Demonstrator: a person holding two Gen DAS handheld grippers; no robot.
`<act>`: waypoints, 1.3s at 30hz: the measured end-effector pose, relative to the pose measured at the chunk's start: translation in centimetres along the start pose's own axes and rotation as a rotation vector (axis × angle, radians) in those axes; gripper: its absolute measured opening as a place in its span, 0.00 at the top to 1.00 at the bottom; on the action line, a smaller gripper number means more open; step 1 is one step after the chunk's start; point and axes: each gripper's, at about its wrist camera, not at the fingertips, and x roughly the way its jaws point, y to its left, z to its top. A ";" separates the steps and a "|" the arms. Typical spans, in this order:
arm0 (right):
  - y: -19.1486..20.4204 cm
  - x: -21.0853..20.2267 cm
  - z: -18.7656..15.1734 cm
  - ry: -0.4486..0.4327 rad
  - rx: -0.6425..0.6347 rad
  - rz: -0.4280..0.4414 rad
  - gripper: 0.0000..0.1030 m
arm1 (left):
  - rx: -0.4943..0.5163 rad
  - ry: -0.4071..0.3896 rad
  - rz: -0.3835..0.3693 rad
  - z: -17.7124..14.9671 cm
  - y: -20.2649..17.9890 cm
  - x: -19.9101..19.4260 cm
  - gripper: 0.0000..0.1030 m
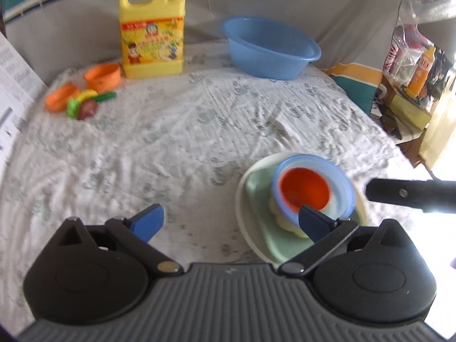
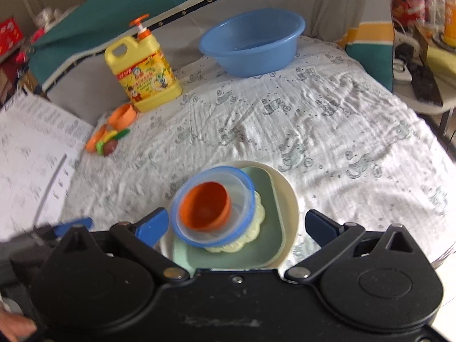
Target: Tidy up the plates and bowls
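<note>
A stack stands on the cloth: a white round plate [image 1: 242, 213] [image 2: 287, 193], a green square plate [image 1: 256, 185] [image 2: 273, 228], a pale yellow scalloped dish [image 1: 285, 222] [image 2: 256, 213], a clear blue-rimmed bowl [image 1: 342, 188] [image 2: 242, 185], and an orange bowl [image 1: 305, 191] [image 2: 205, 205] on top. My left gripper [image 1: 230, 222] is open, its right finger in front of the stack's left side. My right gripper [image 2: 236, 226] is open with the stack's near side between its fingers, holding nothing. The black bar [image 1: 410, 193] right of the stack is part of the right tool.
A blue basin [image 1: 270, 48] [image 2: 250, 42] and a yellow detergent jug [image 1: 152, 31] [image 2: 142, 71] stand at the back. Orange toy bowls [image 1: 102, 77] and toy food [image 1: 85, 104] lie at the far left. Printed paper [image 2: 34, 148] lies left; bagged clutter [image 1: 413, 57] sits beyond the right edge.
</note>
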 end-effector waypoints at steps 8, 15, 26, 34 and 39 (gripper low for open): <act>-0.2 -0.6 -3.5 0.024 -0.108 -0.083 0.00 | 0.032 -0.035 0.016 -2.9 0.7 -0.9 0.00; 0.0 0.1 -5.5 0.043 -0.146 -0.108 0.00 | 0.054 -0.053 0.050 -4.3 -0.2 -1.2 0.00; -0.7 0.9 -5.9 0.042 -0.144 -0.117 0.00 | 0.054 0.005 0.065 -5.2 -0.8 0.0 0.00; -1.3 1.5 -5.6 0.041 -0.117 -0.120 0.00 | 0.046 0.054 0.060 -5.3 -0.6 1.1 0.00; -1.3 1.5 -5.6 0.034 -0.112 -0.115 0.00 | 0.047 0.069 0.049 -5.2 -0.4 1.7 0.00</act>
